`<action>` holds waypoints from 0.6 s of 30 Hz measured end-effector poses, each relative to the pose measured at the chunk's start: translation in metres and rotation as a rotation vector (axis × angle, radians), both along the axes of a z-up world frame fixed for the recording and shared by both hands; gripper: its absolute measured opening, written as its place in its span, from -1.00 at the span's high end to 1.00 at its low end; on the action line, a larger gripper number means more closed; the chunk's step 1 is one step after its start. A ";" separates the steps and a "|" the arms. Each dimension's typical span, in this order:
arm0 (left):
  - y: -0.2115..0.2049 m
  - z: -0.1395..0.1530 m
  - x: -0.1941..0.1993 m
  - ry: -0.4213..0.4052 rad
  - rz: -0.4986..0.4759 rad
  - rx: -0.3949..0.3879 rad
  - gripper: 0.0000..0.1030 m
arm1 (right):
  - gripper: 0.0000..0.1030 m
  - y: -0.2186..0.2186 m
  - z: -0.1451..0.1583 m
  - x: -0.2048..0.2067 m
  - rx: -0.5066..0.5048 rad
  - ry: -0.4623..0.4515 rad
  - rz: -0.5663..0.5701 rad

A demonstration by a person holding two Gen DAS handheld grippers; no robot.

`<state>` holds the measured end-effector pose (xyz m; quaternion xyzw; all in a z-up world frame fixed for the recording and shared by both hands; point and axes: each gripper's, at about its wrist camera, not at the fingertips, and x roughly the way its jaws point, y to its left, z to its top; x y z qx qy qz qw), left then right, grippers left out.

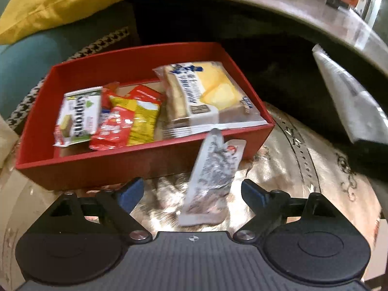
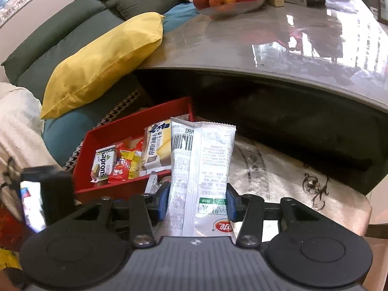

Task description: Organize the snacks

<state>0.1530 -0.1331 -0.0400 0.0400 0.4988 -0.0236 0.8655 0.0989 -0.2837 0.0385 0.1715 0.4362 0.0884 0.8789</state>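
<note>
Your right tongs (image 2: 197,202) are clamping a white snack packet (image 2: 202,169) upright, just right of the red box (image 1: 101,167). Your left tongs (image 1: 192,191) are standing wide open, gripping nothing, over a silvery packet (image 1: 211,181) leaning against the box's near wall on the patterned surface (image 1: 303,160).

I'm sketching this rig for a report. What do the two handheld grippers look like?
Both match. The left gripper and right gripper each have a ribbed grey body with a small crosshair mark, two round black discs, black linkage arms with silver screws, and blue-padded fingers. No cables or sleeves show.
</note>
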 end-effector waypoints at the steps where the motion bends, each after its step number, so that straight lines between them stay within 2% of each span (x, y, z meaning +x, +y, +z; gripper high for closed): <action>1: -0.004 -0.003 0.003 0.000 0.003 0.016 -0.71 | 0.19 -0.001 0.000 -0.001 0.001 -0.001 0.001; 2: -0.007 -0.007 0.005 0.009 0.001 0.025 -0.42 | 0.19 -0.002 0.001 -0.001 0.000 -0.004 0.002; 3: -0.007 -0.010 0.007 0.035 -0.009 0.011 -0.02 | 0.19 -0.003 0.001 -0.001 -0.001 -0.006 0.002; 5: -0.001 -0.012 0.007 0.069 -0.007 -0.019 0.03 | 0.19 -0.004 0.001 0.000 0.000 -0.007 0.001; 9: 0.010 -0.002 -0.004 0.050 -0.037 -0.024 0.27 | 0.19 0.000 0.004 0.001 -0.004 -0.016 0.001; 12: 0.021 0.011 -0.007 0.047 -0.044 -0.060 0.51 | 0.19 0.006 0.004 0.001 -0.012 -0.019 0.001; 18: 0.042 0.025 -0.012 0.028 -0.058 -0.083 0.55 | 0.19 0.021 0.001 0.007 -0.030 -0.009 0.020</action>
